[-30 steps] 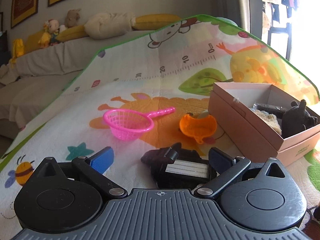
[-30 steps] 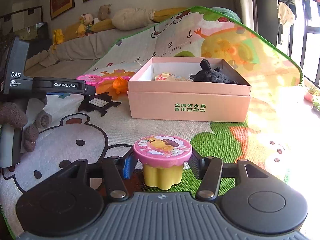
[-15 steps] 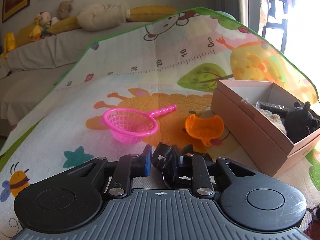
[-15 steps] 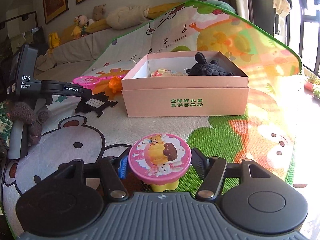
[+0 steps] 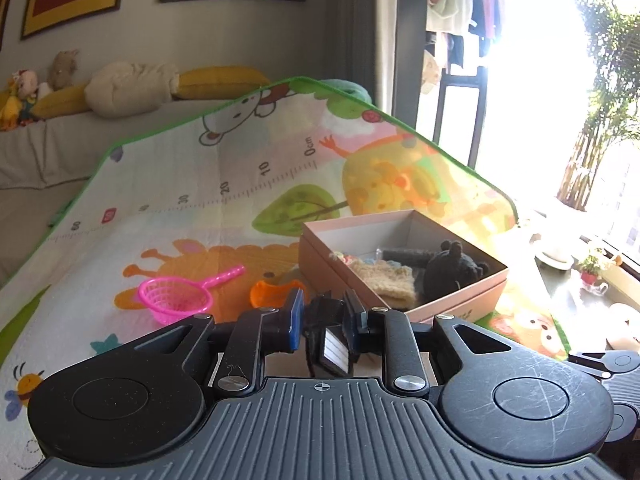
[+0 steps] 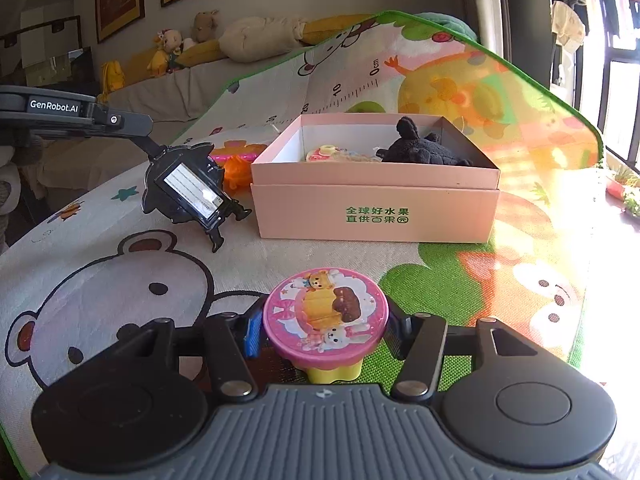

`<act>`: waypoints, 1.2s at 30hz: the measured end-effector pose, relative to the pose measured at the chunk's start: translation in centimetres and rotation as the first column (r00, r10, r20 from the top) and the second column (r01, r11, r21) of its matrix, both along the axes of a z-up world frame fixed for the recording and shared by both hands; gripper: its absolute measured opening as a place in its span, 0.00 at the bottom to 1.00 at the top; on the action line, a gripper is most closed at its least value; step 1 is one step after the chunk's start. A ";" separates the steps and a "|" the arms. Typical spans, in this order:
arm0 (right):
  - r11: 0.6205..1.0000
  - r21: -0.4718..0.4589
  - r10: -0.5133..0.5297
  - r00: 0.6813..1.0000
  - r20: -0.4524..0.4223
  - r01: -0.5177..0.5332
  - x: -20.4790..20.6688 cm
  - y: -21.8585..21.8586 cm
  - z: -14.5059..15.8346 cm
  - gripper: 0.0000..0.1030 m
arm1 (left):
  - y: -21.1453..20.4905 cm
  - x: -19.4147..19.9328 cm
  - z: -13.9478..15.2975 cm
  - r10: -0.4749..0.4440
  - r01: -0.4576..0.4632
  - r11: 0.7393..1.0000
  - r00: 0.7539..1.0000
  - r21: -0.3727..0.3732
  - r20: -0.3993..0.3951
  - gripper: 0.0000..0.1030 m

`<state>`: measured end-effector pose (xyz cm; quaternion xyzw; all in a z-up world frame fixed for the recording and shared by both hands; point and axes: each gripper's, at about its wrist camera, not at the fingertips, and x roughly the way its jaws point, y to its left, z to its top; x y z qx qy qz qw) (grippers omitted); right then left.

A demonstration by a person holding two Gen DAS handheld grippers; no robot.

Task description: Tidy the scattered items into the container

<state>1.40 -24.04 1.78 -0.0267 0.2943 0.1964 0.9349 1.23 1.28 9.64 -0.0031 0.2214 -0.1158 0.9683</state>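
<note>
My left gripper [image 5: 322, 320] is shut on a flat black toy [image 5: 330, 344] with a white label and holds it above the mat, left of the pink box [image 5: 460, 300]. In the right wrist view the toy [image 6: 188, 192] hangs from the left gripper [image 6: 160, 152] beside the box [image 6: 376, 212]. My right gripper [image 6: 322, 330] is shut on a yellow cup with a pink cartoon lid [image 6: 326, 316], lifted in front of the box. The box holds a black plush [image 6: 420, 148] and knitted pieces.
A pink net scoop [image 5: 176, 298] and an orange toy [image 5: 272, 294] lie on the play mat [image 5: 224, 208] left of the box. A sofa with plush toys [image 5: 120, 92] stands behind. A bright window and plants are at the right.
My left gripper closed on the black toy and lifted it off the mat toward the box. My right gripper raised the pink-lidded cup and moved closer to the box.
</note>
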 end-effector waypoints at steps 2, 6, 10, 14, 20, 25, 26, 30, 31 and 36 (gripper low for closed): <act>1.000 -0.001 -0.003 1.000 -0.005 0.003 0.0 -0.1 -0.1 0.54 | -0.7 0.2 0.0 -0.017 0.017 1.000 1.000 -0.002 0.002 0.26; 1.000 -0.005 -0.008 1.000 0.004 0.008 -0.1 -0.1 0.0 0.55 | -1.6 0.6 0.1 -0.069 0.069 0.997 0.998 -0.028 0.005 0.34; 1.000 -0.012 0.000 1.000 -0.001 0.000 0.1 0.1 0.0 0.55 | -2.8 1.7 -1.7 -0.083 0.083 0.996 0.997 0.029 -0.007 0.50; 1.000 -0.010 0.001 1.000 -0.005 -0.001 0.1 0.0 0.0 0.55 | -2.9 3.5 -4.3 -0.014 0.016 0.996 1.000 0.087 -0.017 0.56; 1.000 -0.004 0.002 1.000 -0.012 -0.003 0.2 -0.1 0.0 0.64 | -0.5 2.9 -4.4 0.032 -0.030 0.997 0.999 0.074 -0.026 0.93; 0.999 -0.023 0.022 0.999 -0.026 -0.023 0.4 0.3 -0.1 0.74 | 0.8 3.4 -6.0 0.071 -0.065 0.996 0.990 0.059 -0.120 0.93; 0.999 -0.027 0.023 0.999 -0.028 -0.024 0.4 0.4 -0.1 0.74 | 1.0 3.8 -6.2 0.078 -0.072 0.996 0.988 0.048 -0.131 0.93; 0.999 -0.035 0.014 0.999 -0.037 -0.015 0.5 0.5 -0.2 0.77 | 0.7 6.7 -6.3 0.080 -0.073 0.995 0.992 0.072 -0.101 0.94; 0.999 -0.035 0.013 0.999 -0.039 -0.014 0.5 0.5 -0.2 0.77 | 0.6 7.5 -6.4 0.073 -0.065 0.994 0.993 0.091 -0.092 0.94; 1.000 -0.023 0.009 0.999 -0.047 -0.011 0.6 0.3 -0.3 0.77 | 0.2 12.2 -7.5 0.036 -0.017 0.983 0.994 0.184 -0.101 0.94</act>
